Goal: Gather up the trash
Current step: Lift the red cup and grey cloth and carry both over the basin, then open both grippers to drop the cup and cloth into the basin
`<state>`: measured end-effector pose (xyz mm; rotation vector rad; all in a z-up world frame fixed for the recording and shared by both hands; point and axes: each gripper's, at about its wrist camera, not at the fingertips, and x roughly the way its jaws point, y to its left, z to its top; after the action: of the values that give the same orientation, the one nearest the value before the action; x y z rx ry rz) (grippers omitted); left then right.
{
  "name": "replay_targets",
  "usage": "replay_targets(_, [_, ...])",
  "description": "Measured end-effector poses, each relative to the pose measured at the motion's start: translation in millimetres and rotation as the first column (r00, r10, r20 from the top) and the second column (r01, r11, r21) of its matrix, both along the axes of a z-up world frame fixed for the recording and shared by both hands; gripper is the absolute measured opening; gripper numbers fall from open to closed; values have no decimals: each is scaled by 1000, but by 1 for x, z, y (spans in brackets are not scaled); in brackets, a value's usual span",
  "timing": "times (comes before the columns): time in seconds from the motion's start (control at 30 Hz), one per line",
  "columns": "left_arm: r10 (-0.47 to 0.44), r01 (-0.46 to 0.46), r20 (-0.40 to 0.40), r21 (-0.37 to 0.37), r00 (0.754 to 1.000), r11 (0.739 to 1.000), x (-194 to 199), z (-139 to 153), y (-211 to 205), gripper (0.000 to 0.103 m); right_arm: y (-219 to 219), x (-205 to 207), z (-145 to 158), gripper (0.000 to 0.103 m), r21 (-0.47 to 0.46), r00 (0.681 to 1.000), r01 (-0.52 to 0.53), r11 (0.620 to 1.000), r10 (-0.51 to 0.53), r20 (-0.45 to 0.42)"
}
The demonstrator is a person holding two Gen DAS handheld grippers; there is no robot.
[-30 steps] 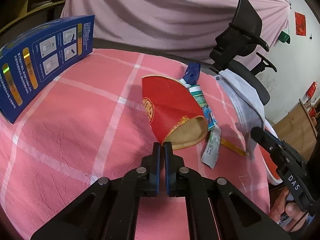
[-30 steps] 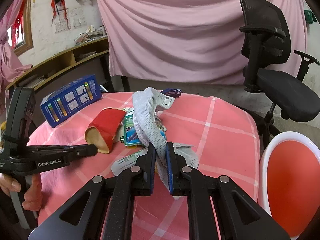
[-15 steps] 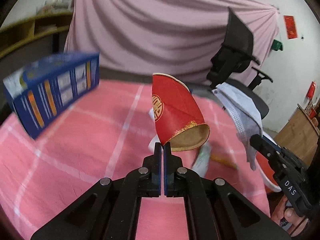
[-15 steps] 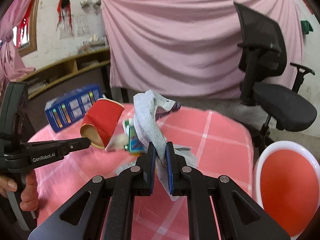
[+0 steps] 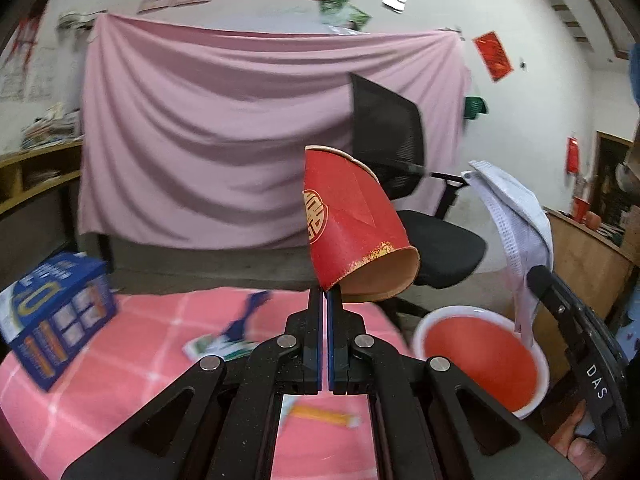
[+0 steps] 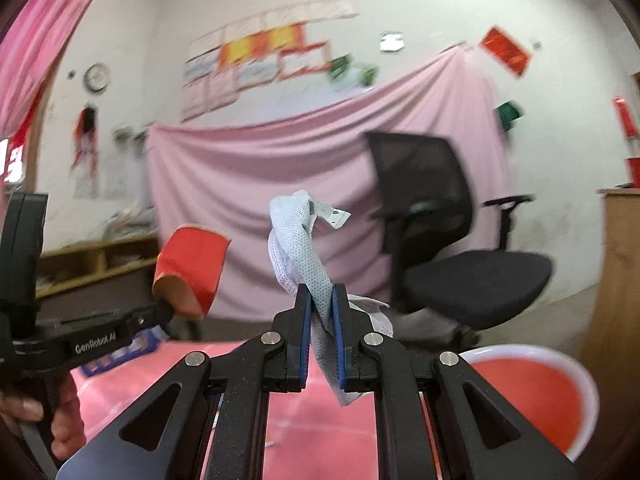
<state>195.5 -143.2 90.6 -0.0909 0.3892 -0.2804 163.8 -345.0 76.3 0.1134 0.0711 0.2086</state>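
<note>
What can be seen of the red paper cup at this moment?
The red paper cup looks like thin paper, glossy red outside with a gold emblem and gold flecks near the rim, plain tan inside. Its wall is creased and the mouth squashed to an oval. It hangs clear above the pink checked tablecloth, tilted, base up and mouth toward the camera. The left gripper pinches its rim edge; nothing else touches it.

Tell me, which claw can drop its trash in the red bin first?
Probably the right claw. Its white mask hangs almost over the red bin, while the left claw holds the red cup farther over the table.
</note>
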Motion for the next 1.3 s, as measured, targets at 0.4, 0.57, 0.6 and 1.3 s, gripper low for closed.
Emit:
replay_targets(0.4, [-200, 207, -181, 17, 963, 978, 47, -31, -113, 0, -94, 22, -34, 8, 61, 939, 254, 965, -231, -256])
replay_targets(0.57, [-244, 259, -280, 19, 928, 966, 67, -46, -145, 0, -120, 28, -50, 9, 82, 900, 303, 949, -256, -354])
replay_targets(0.6, [-250, 267, -295, 19, 922, 964, 71, -50, -149, 0, -125, 30, -53, 9, 87, 891, 311, 946, -259, -373])
replay_targets(1.3, [-99, 98, -291, -15, 952, 995, 69, -42, -88, 44, -111, 34, -39, 52, 99, 915, 260, 960, -212, -343])
